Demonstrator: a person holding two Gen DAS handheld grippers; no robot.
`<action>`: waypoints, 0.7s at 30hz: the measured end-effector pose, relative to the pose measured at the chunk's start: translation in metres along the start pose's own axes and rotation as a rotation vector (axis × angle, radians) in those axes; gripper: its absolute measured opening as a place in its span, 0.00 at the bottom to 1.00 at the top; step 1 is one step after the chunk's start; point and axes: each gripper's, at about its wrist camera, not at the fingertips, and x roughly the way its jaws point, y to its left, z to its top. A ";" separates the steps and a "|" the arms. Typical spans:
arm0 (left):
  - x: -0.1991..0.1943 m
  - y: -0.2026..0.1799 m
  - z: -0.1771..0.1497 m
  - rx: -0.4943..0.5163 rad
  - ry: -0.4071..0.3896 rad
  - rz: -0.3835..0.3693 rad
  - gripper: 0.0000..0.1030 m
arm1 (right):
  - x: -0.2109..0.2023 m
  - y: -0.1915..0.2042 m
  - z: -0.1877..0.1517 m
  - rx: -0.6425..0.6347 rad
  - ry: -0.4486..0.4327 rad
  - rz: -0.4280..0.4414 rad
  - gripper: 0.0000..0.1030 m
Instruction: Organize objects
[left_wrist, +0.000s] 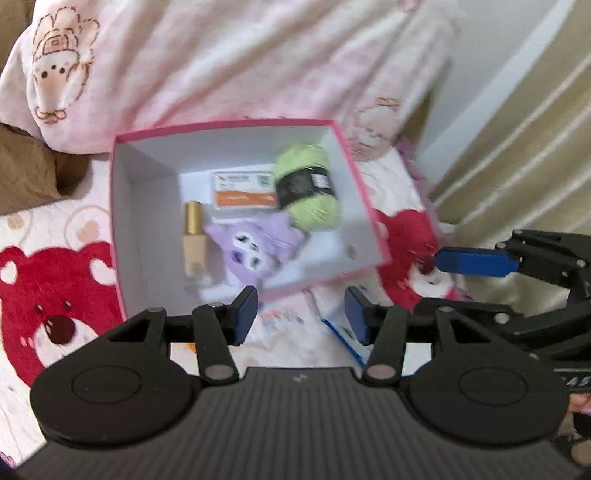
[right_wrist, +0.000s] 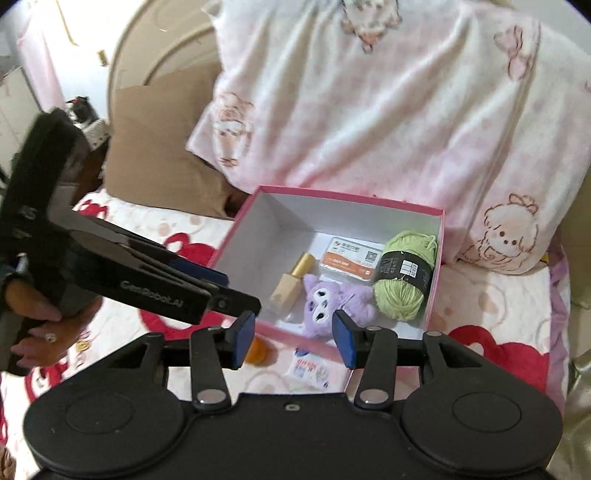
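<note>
An open pink-walled cardboard box with a white inside is being kept on a bear-printed bedspread. Inside it are being held a green yarn skein with a black band, a purple plush toy, a gold-capped beige bottle and an orange-and-white card.

Just outside the near wall, a small white packet with coloured print and a small orange object are lying loose. The packet is being judged light, thin and floppy, best pinched at an edge; the orange object is partly hidden.

The left gripper and the right gripper are both being held spread, pinching nothing.
</note>
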 end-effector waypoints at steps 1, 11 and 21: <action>-0.003 -0.004 -0.007 0.011 -0.002 -0.006 0.50 | -0.008 0.002 -0.004 -0.001 -0.005 0.007 0.51; -0.005 -0.028 -0.069 0.080 0.027 -0.056 0.52 | -0.055 -0.005 -0.087 0.124 -0.055 0.038 0.69; 0.031 -0.038 -0.106 0.116 0.015 -0.085 0.53 | -0.021 -0.062 -0.175 0.484 -0.038 0.091 0.72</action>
